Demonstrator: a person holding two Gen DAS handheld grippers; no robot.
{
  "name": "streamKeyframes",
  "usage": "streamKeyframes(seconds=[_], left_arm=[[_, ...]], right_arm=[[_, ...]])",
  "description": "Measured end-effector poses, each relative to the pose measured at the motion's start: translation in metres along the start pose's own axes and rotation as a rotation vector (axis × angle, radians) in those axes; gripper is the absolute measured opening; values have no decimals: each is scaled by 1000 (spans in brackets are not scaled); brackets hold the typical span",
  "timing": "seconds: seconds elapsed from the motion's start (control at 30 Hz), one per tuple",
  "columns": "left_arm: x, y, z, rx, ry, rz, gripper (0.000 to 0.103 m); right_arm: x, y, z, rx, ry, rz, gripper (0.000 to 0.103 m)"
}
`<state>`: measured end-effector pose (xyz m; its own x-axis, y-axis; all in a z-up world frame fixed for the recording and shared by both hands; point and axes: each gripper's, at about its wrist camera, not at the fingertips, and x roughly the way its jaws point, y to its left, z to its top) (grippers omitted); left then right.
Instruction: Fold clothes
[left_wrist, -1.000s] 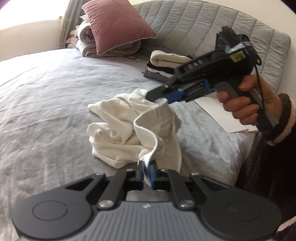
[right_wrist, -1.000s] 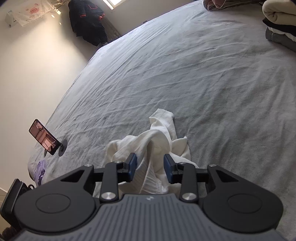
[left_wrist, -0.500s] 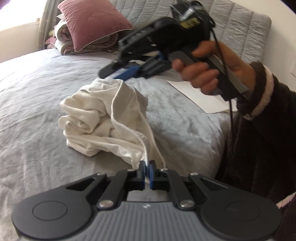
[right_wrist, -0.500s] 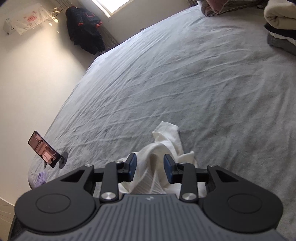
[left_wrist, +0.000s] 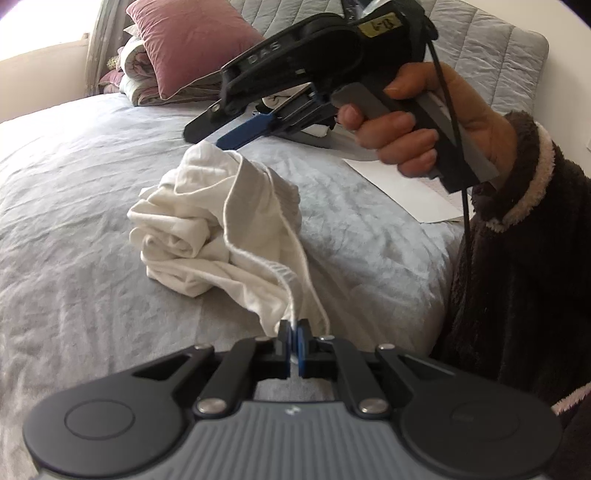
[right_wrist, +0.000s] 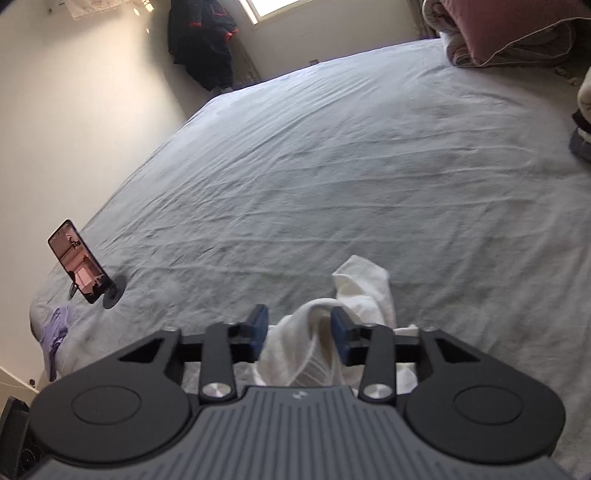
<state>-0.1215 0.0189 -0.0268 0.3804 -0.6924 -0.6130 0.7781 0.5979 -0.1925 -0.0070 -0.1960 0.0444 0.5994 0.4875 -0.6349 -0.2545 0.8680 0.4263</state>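
Right gripper has swung over the white garment, fingers apart.
Left gripper fingers clamp its hem, bed beneath.

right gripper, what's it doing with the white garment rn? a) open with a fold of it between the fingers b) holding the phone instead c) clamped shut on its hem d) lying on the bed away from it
a: in the right wrist view the right gripper has its blue fingers spread apart, and a fold of the white garment rises through the gap.
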Motion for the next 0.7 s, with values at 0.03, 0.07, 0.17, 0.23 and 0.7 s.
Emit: streamKeyframes(seconds=[0.03, 0.07, 0.17, 0.23, 0.7], left_arm=[[0, 0, 0, 3, 1, 1, 3], [0, 0, 0, 6, 3, 2, 3], [1, -2, 0, 7, 2, 1, 3], [1, -2, 0, 10, 2, 1, 3], [6, -4, -1, 21, 14, 0, 3]], right_arm=[[-2, -1, 0, -1, 0, -9, 44], [-5, -3, 0, 8, -3, -7, 44], [-9, -7, 0, 20, 9, 5, 44], [-7, -7, -4, 20, 38, 22, 44], [-18, -31, -19, 51, 94, 55, 44]])
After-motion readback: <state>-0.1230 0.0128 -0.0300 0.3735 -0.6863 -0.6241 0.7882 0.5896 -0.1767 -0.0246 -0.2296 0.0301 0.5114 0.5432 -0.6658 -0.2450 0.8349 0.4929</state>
